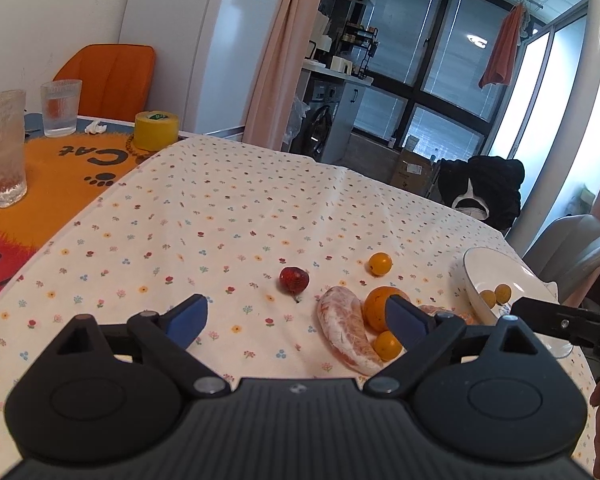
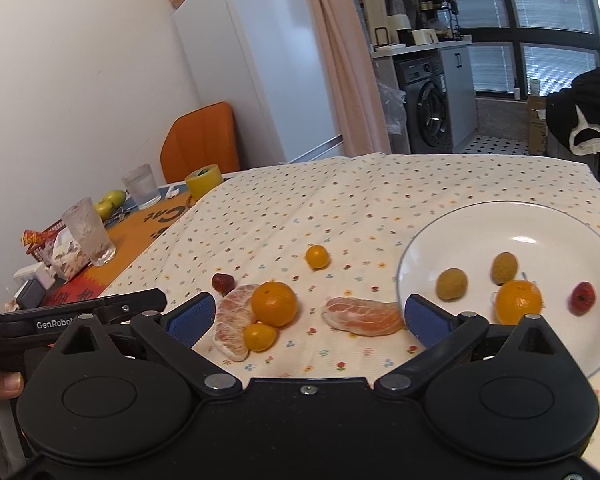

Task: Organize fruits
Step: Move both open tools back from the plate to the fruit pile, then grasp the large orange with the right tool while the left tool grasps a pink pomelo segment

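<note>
Bench half cleared; plate holds four fruits already; I judge I'm mid-transfer; peeled segment lies just beside the plate rim, orange further left; both my left hand-held gripper and right hand-held gripper spread apart, empty; next: close on the segment.

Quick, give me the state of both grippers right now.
Left gripper: open, holding nothing.
Right gripper: open, holding nothing.
</note>
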Motion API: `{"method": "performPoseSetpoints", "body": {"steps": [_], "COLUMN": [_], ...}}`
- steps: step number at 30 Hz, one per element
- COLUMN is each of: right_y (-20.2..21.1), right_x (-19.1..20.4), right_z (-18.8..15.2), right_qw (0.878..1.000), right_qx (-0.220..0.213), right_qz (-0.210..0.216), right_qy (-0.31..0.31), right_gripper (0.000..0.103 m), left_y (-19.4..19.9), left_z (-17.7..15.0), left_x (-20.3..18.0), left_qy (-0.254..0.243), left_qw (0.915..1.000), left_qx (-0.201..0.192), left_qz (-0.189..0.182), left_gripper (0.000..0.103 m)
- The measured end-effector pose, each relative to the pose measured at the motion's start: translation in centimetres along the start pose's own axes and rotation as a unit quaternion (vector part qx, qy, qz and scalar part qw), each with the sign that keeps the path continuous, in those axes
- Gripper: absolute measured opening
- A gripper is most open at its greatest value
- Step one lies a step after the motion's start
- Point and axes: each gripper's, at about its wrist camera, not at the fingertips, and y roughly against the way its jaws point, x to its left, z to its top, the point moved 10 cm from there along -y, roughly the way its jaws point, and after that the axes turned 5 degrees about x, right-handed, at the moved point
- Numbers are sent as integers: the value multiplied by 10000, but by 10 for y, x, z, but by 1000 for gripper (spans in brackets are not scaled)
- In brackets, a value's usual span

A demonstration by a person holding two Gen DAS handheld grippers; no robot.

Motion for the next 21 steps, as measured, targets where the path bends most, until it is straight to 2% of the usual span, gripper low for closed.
{"method": "performPoseSetpoints", "body": {"steps": [5,8,14,19,21], "right_y": [-13,-21,-36,-49,-54], "right_x": [7,11,15,18,20], "right_z": [-1,-1,-2,-4,-4], "right_qw": [9998,9996,9991,9982,9978], "right_qx": [131,198,335,478,524], "right_qz": [84,125,201,274,308], "right_qy": [84,143,164,235,262], "right_gripper": [94,88,80,71,68], "left_y": [-8,-13,-24,-32,-34], "left_z": [-4,-7,-9,-10,-10], "left_x": [3,3,4,2,1], "left_qy": [-18,-19,42,55,57], "left_qw": [10000,9999,9998,9994,9993], "left_qx": [56,104,201,297,332], "left_qz": [-14,-31,-78,-149,-179], "left_gripper": [95,91,79,64,62]}}
